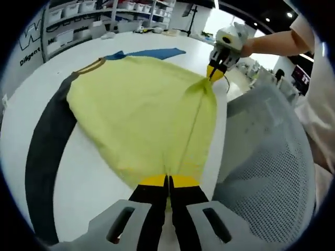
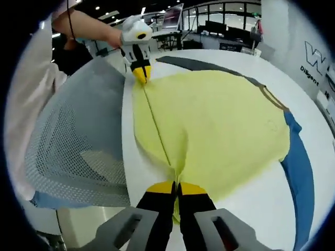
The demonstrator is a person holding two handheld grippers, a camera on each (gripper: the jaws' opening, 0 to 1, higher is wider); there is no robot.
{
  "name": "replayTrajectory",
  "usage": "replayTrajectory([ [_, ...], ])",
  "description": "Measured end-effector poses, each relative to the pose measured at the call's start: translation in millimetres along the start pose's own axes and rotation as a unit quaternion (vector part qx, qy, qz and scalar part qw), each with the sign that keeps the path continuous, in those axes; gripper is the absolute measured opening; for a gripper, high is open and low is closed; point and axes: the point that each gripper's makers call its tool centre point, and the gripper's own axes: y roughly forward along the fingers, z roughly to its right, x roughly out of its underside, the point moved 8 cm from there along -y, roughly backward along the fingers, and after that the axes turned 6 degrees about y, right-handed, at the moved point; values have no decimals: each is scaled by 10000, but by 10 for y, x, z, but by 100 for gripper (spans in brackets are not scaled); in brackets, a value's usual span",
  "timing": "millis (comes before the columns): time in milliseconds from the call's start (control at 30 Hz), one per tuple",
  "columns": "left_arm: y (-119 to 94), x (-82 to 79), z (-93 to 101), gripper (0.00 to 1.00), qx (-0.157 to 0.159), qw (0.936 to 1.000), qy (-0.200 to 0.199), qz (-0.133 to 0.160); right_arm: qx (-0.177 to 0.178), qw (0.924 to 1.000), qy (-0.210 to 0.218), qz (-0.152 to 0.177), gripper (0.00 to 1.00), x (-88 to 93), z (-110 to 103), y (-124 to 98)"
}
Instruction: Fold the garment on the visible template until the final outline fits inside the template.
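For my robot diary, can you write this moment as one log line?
stage: fold starting | left gripper: shut on yellow shirt hem | right gripper: shut on hem | shirt: flat on white table

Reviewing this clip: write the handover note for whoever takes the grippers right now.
Left gripper: shut on the yellow garment at its hem. Right gripper: shut on the same hem at the other end; the edge is stretched taut between them. The garment lies spread on the white table, with a dark sleeve on one side and a blue sleeve on the other. A grey mesh chair back stands beside the table. Done: hem gripped. Left: every fold. I cannot make out a template.
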Motion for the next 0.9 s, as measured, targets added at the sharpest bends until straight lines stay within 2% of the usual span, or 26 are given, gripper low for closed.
replayTrajectory([
  [67,-18,20,21,0,49,10000,-31,21,-34,9999,-153,-13,0,13,-68,-27],
  [133,-33,40,43,0,91,10000,-4,41,-35,9964,-813,-247,0,71,-153,-53],
  [200,-54,50,70,0,148,9998,1,102,-115,9948,-868,-516,0,154,-220,-50],
  [267,-60,82,106,0,260,9996,-11,68,-82,9946,-879,-542,0,194,-227,-33],
  [467,-91,144,176,0,451,9988,77,-166,-211,9951,-591,-762,0,344,-249,-91],
  [533,-122,161,161,0,438,9989,35,-152,-167,9962,-494,-696,0,353,-232,-162],
  [567,-138,156,152,0,421,9991,-14,-100,-67,9981,-313,-518,0,334,-207,-196],
  [633,-180,121,124,0,294,9994,-156,112,80,9997,67,-232,0,312,-132,-278],
  [667,-196,114,97,0,176,9996,-160,167,304,9993,179,-99,0,308,-58,-319],
  [700,-213,109,38,0,-70,9996,-157,223,419,9987,285,-8,0,304,-14,-335],
  [767,-223,111,-9,3,-191,9989,-308,290,517,9970,570,44,0,335,51,-329],
  [833,-218,105,-24,7,-216,9987,-320,334,624,9953,745,25,7,379,115,-274],
  [900,-203,115,-34,11,-244,9987,-358,283,667,9942,839,-8,8,413,151,-199],
])
